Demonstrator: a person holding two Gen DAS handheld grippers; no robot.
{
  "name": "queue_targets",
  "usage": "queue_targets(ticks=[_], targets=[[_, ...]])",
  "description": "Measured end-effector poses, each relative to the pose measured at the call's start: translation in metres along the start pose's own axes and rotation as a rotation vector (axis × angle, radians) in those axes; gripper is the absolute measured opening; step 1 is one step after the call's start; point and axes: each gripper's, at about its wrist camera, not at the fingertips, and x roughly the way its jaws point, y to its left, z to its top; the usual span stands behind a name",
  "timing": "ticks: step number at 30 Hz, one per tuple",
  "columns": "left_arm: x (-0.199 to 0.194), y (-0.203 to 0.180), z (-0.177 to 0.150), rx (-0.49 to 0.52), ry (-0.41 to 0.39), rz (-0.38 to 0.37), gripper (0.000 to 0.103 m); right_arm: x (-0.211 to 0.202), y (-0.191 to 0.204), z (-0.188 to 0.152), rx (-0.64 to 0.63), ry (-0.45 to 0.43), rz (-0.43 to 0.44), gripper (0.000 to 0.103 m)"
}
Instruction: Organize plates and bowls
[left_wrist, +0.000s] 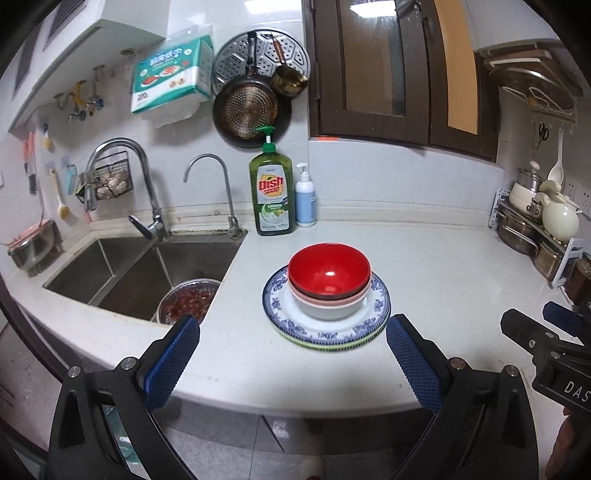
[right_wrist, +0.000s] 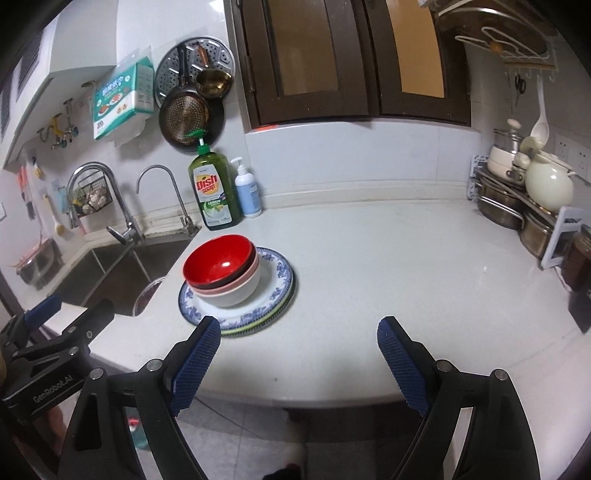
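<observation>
Bowls (left_wrist: 328, 284) sit nested on the stacked plates (left_wrist: 325, 326) right of the sink (left_wrist: 122, 273), so stacking looks done. Your left gripper (left_wrist: 291, 363) and right gripper (right_wrist: 299, 360) are spread, empty; perhaps only putting away remains.

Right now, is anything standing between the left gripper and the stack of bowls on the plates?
Nothing visible does. The left gripper is open, and only bare countertop lies between it and the plates carrying the bowls. The dish soap bottle stands behind the stack.
</observation>
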Motion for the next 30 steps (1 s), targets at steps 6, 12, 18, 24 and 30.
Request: queue_targets(ticks=[6, 12, 18, 24, 30], targets=[[-0.029, 0.004, -0.013, 0.01, 0.0, 0.002, 0.103, -0.03, 0.006, -0.016, -0.006, -0.022, 0.013, 0.088], [-0.044, 0.008, -0.018, 0.024, -0.012, -0.011, 0.103, -0.046, 0.013, -0.026, -0.008, -0.04, 0.005, 0.088], [-0.049, 0.014, -0.02, 0.04, -0.036, -0.019, 0.103, -0.051, 0.014, -0.031, -0.003, -0.038, -0.004, 0.088], [-0.051, 0.017, -0.021, 0.053, -0.035, -0.027, 0.103, -0.058, 0.018, -0.036, -0.002, -0.042, -0.016, 0.088], [-0.054, 0.02, -0.024, 0.048, -0.039, -0.029, 0.103, -0.061, 0.019, -0.037, -0.008, -0.044, -0.015, 0.088]])
